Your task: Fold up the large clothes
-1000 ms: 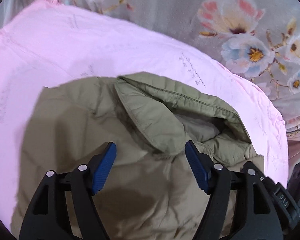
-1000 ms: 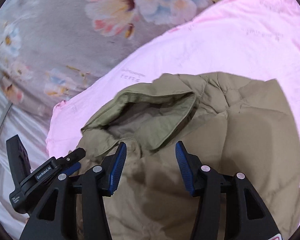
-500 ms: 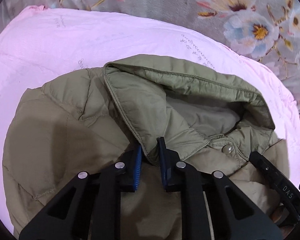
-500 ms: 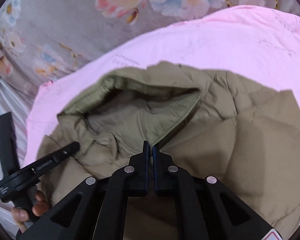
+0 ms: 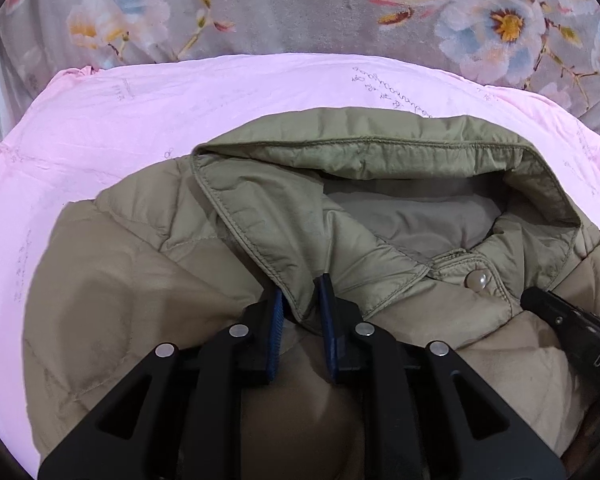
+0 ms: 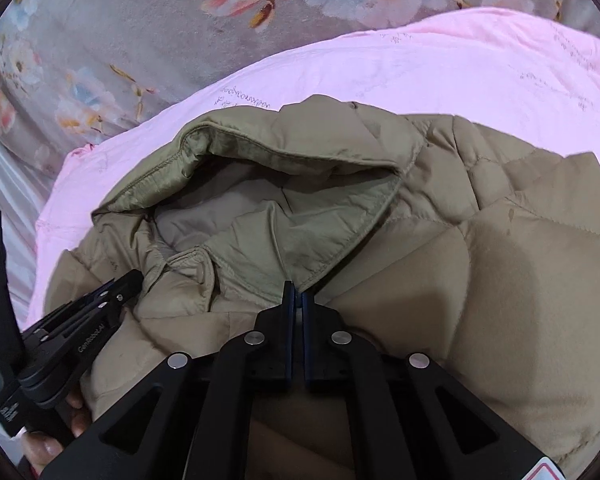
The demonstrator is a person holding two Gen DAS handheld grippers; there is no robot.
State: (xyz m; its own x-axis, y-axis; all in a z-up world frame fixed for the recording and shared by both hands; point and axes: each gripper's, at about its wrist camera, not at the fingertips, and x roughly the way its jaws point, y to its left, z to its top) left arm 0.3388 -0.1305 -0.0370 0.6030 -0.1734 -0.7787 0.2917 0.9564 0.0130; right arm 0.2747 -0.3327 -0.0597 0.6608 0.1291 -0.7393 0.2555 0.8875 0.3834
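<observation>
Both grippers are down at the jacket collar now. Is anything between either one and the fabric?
Nothing visible. The left gripper has just closed on the tip of the jacket collar. The right gripper is shut on the collar's other tip, nothing in between.

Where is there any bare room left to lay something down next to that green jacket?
A band of pink sheet lies bare between the jacket's collar and the flowered bedspread, and it wraps down past the jacket's left shoulder. The collar itself is crowded: both tongs, left and right, pinch its tips.
</observation>
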